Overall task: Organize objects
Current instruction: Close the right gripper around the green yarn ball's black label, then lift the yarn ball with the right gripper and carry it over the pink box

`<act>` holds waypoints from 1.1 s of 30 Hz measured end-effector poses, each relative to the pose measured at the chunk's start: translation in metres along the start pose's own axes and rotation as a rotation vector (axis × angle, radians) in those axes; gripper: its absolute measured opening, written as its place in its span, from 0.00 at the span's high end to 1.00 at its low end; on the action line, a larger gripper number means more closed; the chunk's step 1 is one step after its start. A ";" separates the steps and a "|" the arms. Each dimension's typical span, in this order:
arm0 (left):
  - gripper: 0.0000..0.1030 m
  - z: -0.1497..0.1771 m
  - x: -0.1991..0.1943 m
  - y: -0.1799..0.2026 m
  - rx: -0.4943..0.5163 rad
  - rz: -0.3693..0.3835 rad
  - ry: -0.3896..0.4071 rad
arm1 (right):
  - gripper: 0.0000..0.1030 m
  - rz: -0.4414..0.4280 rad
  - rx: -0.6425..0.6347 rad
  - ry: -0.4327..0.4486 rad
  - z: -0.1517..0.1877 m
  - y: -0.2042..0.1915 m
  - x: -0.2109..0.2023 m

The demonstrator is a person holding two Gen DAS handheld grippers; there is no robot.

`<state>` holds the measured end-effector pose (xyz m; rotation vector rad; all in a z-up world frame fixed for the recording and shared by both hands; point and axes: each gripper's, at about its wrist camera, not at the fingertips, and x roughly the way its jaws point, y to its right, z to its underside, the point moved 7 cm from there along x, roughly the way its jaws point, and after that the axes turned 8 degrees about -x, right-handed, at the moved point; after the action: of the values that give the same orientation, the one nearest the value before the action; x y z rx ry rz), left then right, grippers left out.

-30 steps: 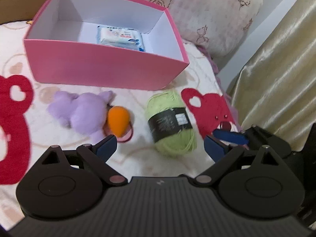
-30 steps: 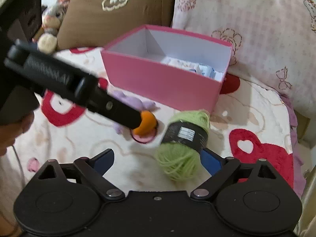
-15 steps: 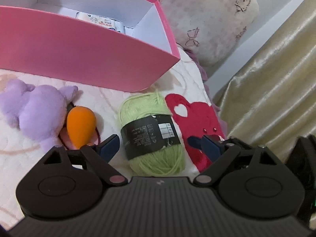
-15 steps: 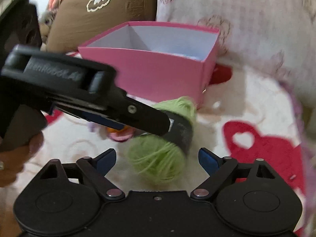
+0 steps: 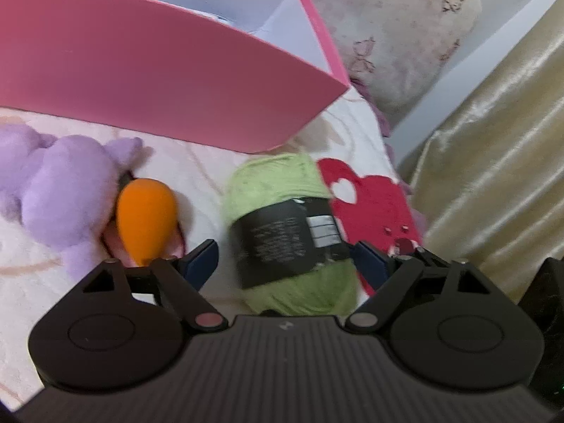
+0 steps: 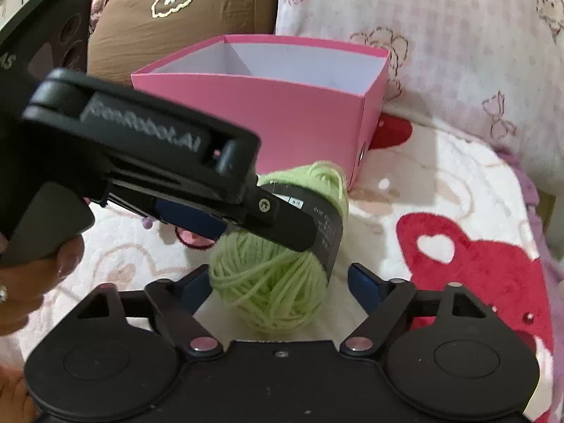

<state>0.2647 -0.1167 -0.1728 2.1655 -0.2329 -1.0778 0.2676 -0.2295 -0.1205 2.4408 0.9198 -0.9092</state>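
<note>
A green yarn ball with a black label lies on the bedspread in front of the pink box. My left gripper straddles the ball. Its jaws are closing, and a narrow gap shows at the left pad. In the right wrist view the yarn ball also sits between the jaws of my right gripper, which are closing too, with a gap at the right pad. One of the left gripper's fingers crosses over the ball from the left. A purple plush and an orange carrot toy lie left of the yarn.
The pink box stands open right behind the yarn. A brown pillow and a pink checked pillow lean behind it. A gold curtain hangs past the bed's right edge. A hand holds the left gripper.
Both grippers have come down and closer to the yarn ball, and their jaws have narrowed around it. The left gripper has slid across the right wrist view until it lies over the ball.
</note>
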 end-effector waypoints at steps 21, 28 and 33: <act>0.51 0.014 -0.017 -0.005 -0.127 0.049 -0.042 | 0.42 0.058 0.011 -0.052 -0.001 -0.023 -0.009; 0.51 0.008 -0.055 0.006 -0.068 0.027 -0.055 | 0.42 0.072 -0.012 -0.029 -0.019 -0.046 -0.034; 0.50 0.008 -0.084 0.013 -0.017 -0.003 -0.096 | 0.40 0.049 0.023 -0.070 -0.031 -0.062 -0.050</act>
<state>0.2067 -0.0937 -0.1147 2.1019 -0.2633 -1.1821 0.2101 -0.1905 -0.0712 2.4231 0.8260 -0.9868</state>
